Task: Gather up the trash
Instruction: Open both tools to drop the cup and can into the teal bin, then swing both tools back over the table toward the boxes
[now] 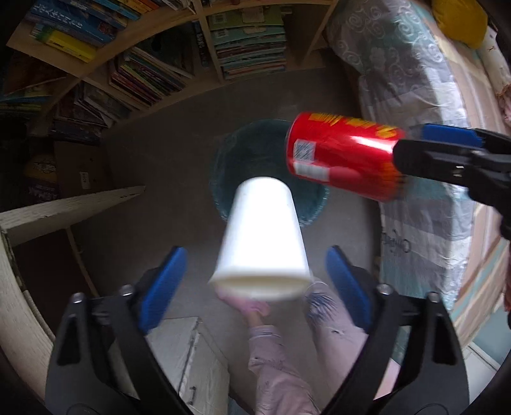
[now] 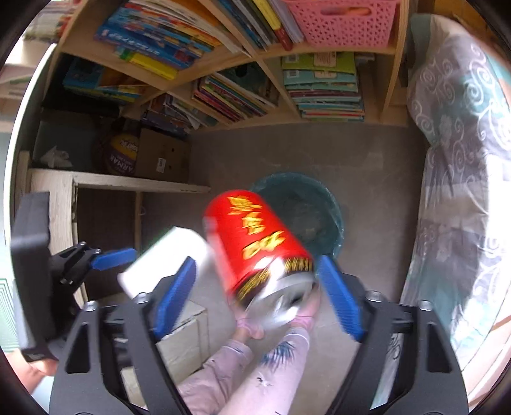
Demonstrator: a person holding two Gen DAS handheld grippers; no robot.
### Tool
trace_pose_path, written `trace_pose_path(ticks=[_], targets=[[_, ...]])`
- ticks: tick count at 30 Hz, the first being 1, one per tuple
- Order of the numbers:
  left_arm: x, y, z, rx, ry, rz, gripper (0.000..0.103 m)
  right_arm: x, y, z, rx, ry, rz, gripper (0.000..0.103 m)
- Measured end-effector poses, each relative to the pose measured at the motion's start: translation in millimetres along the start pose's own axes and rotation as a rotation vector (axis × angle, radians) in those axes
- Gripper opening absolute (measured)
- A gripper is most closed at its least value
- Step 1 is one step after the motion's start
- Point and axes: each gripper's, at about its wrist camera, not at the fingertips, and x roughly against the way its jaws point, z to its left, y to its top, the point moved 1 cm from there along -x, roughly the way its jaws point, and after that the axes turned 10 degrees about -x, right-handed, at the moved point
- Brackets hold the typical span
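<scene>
A white paper cup (image 1: 263, 239) hangs between my left gripper's (image 1: 255, 284) open blue pads, touching neither, above a dark teal trash bin (image 1: 236, 150) on the floor. A red can with yellow characters (image 2: 258, 242) is likewise free between my right gripper's (image 2: 255, 297) open pads, blurred, over the same bin (image 2: 306, 204). In the left wrist view the can (image 1: 341, 153) sits by the right gripper's fingers (image 1: 447, 132). The cup (image 2: 166, 258) and left gripper show at the left of the right wrist view.
A wooden bookshelf (image 2: 242, 92) full of books stands behind the bin, with a pink basket (image 2: 345, 22) on top. A bed with patterned bedding (image 2: 460, 166) runs along the right. A cardboard box (image 2: 163, 156) and a low wooden shelf (image 2: 121, 182) are left. The person's legs (image 2: 255, 370) are below.
</scene>
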Motion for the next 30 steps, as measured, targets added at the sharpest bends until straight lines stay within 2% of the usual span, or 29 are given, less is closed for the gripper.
trace_pose_path(ticks=[8, 17, 21, 30], targets=[[8.0, -9.1, 5.4, 0.025, -0.036, -0.014, 0.092, 11.1, 3.4, -6.1, -0.013, 0.015, -0.009, 0.089], [44.5, -39.1, 15.4, 0.135, -0.083, -0.069, 0.095, 47.0, -4.9, 5.7, 0.058, 0.014, -0.026, 0.089], [74.2, -57.9, 25.0, 0.191, -0.099, -0.13, 0.096, 68.8, -11.5, 27.1, 0.136, 0.02, -0.036, 0.089], [143.5, -104.0, 47.8, 0.323, -0.008, -0.229, 0.096, 110.0, -23.3, 98.5, 0.321, 0.064, -0.06, 0.089]])
